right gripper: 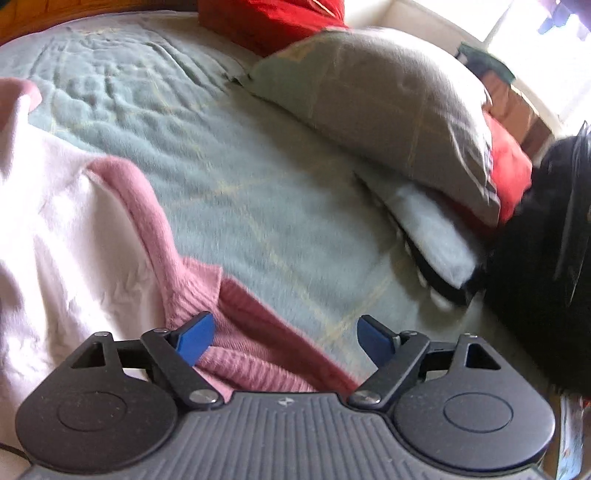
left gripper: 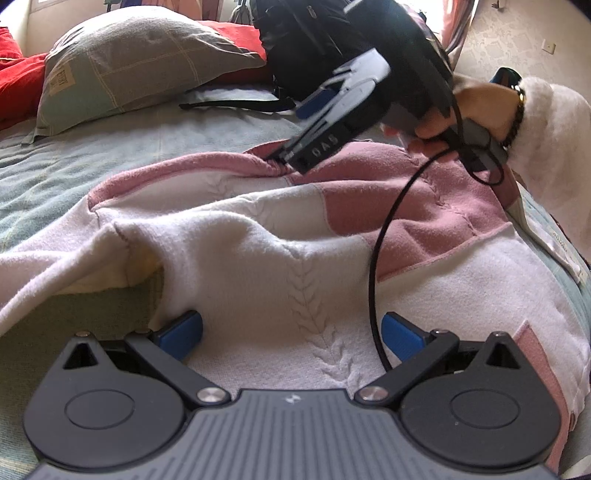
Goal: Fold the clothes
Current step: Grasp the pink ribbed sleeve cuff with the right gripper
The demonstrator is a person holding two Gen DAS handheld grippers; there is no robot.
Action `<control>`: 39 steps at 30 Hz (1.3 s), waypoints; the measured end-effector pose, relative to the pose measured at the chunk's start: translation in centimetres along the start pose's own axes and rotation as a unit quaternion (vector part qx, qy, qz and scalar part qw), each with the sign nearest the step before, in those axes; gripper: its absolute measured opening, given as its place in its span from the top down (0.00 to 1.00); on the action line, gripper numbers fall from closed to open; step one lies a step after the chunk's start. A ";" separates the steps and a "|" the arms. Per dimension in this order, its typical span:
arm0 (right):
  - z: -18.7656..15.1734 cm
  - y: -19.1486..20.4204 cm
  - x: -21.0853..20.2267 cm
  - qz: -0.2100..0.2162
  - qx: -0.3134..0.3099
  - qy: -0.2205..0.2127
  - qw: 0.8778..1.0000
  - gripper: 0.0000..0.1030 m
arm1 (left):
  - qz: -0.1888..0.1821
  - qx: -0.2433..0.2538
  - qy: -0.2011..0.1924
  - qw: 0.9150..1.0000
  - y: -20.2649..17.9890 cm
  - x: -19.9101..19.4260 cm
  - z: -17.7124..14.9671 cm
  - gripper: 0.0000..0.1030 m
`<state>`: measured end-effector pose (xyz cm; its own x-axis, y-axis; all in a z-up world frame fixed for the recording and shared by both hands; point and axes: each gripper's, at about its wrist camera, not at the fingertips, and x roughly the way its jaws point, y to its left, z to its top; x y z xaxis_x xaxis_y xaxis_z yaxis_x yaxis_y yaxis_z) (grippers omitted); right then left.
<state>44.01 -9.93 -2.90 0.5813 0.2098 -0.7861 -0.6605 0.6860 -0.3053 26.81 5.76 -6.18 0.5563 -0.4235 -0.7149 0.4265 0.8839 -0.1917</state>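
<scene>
A bed (left gripper: pixel 92 173) with a pale green quilted cover carries a grey-green pillow (left gripper: pixel 125 70), red cushions (right gripper: pixel 266 18) and a black bag (left gripper: pixel 306 44) near a bright window. A pink-and-white sweater (left gripper: pixel 258 243) lies spread across the cover. The left gripper (left gripper: pixel 291 334) has its fingers spread, resting on the white knit. The right gripper (right gripper: pixel 286 338), fingers apart and unclamped, hovers over the sweater's pink ribbed collar (right gripper: pixel 236 332).

sweater (left gripper: pixel 258 240) on bed (left gripper: pixel 74 166), pillow (left gripper: pixel 129 70) behind
</scene>
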 end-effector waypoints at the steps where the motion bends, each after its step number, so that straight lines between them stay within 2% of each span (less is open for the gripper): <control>1: 0.3 -0.1 0.0 0.004 -0.002 -0.005 1.000 0.19 | 0.000 0.000 0.000 1.000 0.0 0.0 0.0 0.01; 4: 1.2 -0.6 -0.1 0.016 -0.005 -0.019 1.000 0.21 | 0.000 0.000 0.000 1.000 0.0 0.0 0.0 0.01; 8: 2.2 -2.2 -0.3 0.064 0.031 -0.045 0.996 0.22 | 0.000 0.000 0.000 1.000 0.0 0.1 0.0 0.01; 10: 2.5 -3.0 0.4 0.100 0.056 -0.039 0.993 0.24 | 0.002 0.001 0.000 1.000 0.0 0.1 0.0 0.01; 13: 2.4 -3.6 2.0 0.150 0.077 -0.015 0.986 0.35 | 0.002 0.006 0.000 1.000 -0.3 -0.1 0.0 0.01; 16: 1.5 -4.2 3.2 0.184 0.096 0.010 0.978 0.36 | -0.002 0.012 -0.001 1.000 -0.5 -0.3 0.1 0.01; 18: 0.4 -4.1 3.3 0.188 0.088 0.023 0.978 0.36 | -0.002 0.014 0.000 1.000 -0.5 -0.2 0.1 0.01; 22: -0.9 -3.1 2.3 0.177 0.065 0.008 0.982 0.35 | 0.002 0.014 0.004 1.000 -0.6 0.2 0.1 0.01; 24: -0.4 -2.7 2.2 0.174 0.050 0.006 0.984 0.36 | 0.003 0.015 0.004 1.000 -0.6 0.2 0.1 0.01; 26: 0.2 -3.0 2.3 0.194 0.048 0.003 0.980 0.38 | 0.004 0.016 0.005 1.000 -0.6 0.3 0.0 0.01; 33: -0.9 -5.9 5.2 0.317 0.163 0.027 0.934 0.38 | 0.002 0.016 0.005 1.000 -0.5 0.5 0.0 0.01; 37: -1.4 -6.0 5.7 0.373 0.181 0.025 0.910 0.38 | 0.005 0.019 0.005 1.000 -0.6 0.6 0.0 0.01; 39: -1.2 -6.3 7.0 0.404 0.205 0.018 0.891 0.40 | 0.008 0.022 0.005 1.000 -0.7 0.7 -0.1 0.01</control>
<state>51.66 -13.62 -7.09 -0.0259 0.7334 -0.6793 -0.6237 0.5192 0.5843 26.85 4.88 -6.59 0.5565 -0.4065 -0.7246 0.4482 0.8812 -0.1502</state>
